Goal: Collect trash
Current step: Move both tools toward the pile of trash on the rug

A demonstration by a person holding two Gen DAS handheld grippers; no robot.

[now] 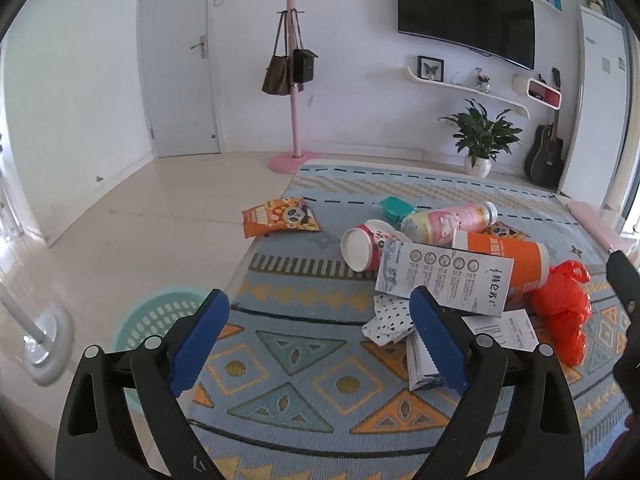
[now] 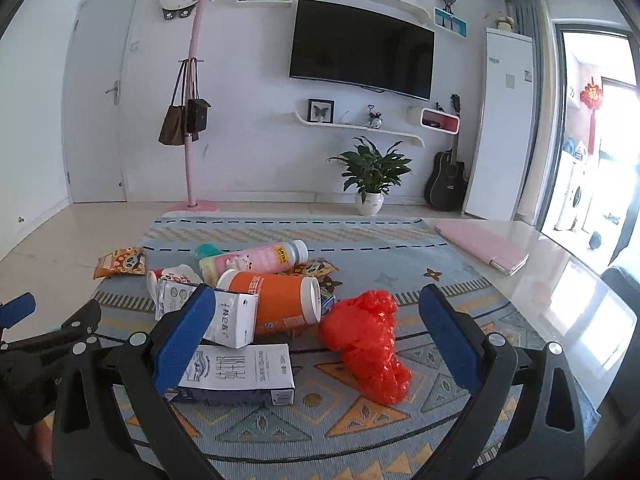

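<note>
While both my sets of jaws stand wide apart and grip nothing, the trash lies heaped ahead of them on the patterned rug (image 1: 304, 364).

Left gripper (image 1: 320, 340): blue pads spread, over bare rug; a spotted wrapper (image 1: 386, 318) and a flat white carton (image 1: 420, 364) lie just beside its right pad.

Right gripper (image 2: 316, 340): blue pads spread; a crumpled red plastic bag (image 2: 366, 338) sits between them, untouched.

Heap, working outward:
- white printed box (image 1: 444, 278), leaning on the orange canister (image 2: 276, 304)
- flattened carton (image 2: 240, 376), near my right gripper's left pad
- red-and-white cup (image 1: 362, 246), on its side
- pink bottle (image 2: 256, 260), on its side
- teal packet (image 1: 394, 206), behind the bottle
- orange panda snack bag (image 1: 280, 220), apart, at the rug's edge

Teal basket (image 1: 160, 320): on the tiled floor, left of the rug, behind my left gripper.
</note>
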